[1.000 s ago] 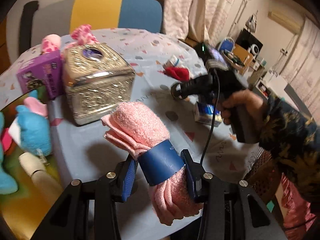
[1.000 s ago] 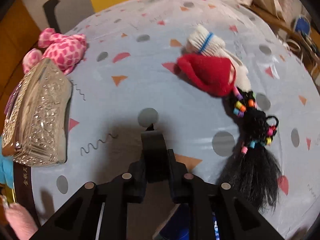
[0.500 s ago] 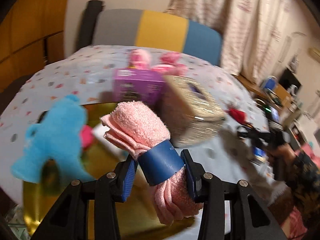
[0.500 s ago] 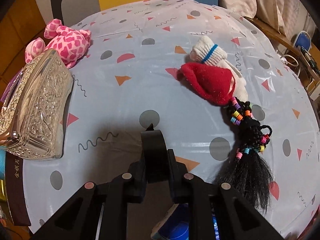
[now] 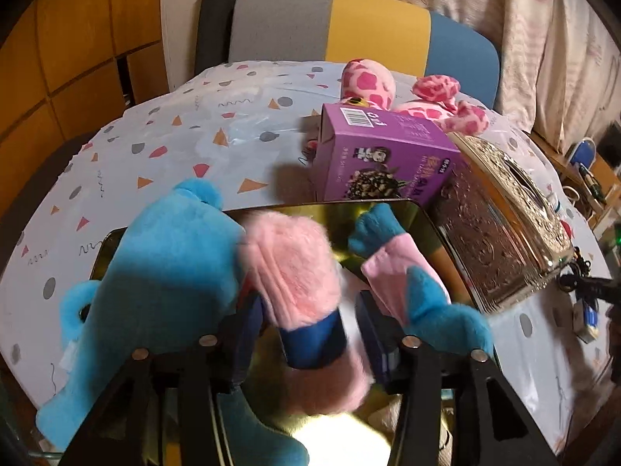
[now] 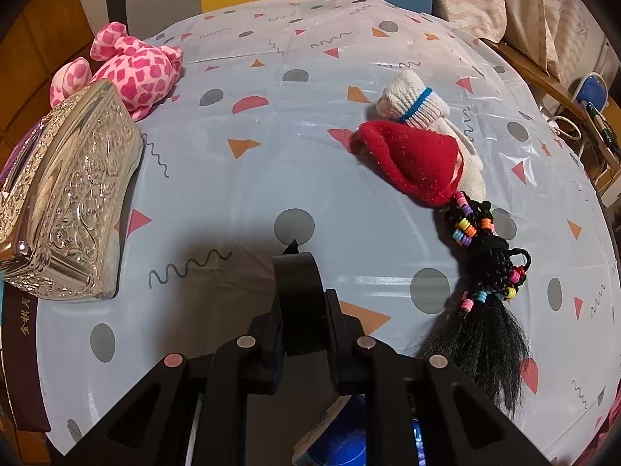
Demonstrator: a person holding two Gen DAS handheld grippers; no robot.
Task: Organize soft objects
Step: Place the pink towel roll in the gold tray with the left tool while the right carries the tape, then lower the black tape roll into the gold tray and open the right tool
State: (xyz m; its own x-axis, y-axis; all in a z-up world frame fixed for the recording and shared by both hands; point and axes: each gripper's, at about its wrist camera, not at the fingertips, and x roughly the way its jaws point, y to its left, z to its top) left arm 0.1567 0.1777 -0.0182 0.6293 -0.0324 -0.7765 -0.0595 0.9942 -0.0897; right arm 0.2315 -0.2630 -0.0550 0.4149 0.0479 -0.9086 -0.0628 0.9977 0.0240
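My left gripper (image 5: 310,330) hangs over the gold tray (image 5: 392,209); its jaws have parted and the pink rolled towel with a blue band (image 5: 302,283) sits loose and blurred between them. A blue plush toy (image 5: 163,283) lies in the tray at the left, and a blue and pink plush (image 5: 411,279) at the right. My right gripper (image 6: 300,299) is shut and empty above the table. A red sock (image 6: 415,159), a white sock with a blue stripe (image 6: 411,101) and a black beaded hair piece (image 6: 481,295) lie to its right. A pink spotted plush (image 6: 132,70) lies at the far left.
A purple box (image 5: 384,155) and a silver embossed tissue box (image 5: 504,229) stand beyond the tray. The round table has a patterned blue cloth (image 6: 271,116). A striped chair (image 5: 349,23) stands behind it. A blue object (image 6: 349,439) lies under my right gripper.
My left gripper swung left from the table to over the gold tray and opened, freeing the pink towel. My right gripper stayed shut and drew back slightly.
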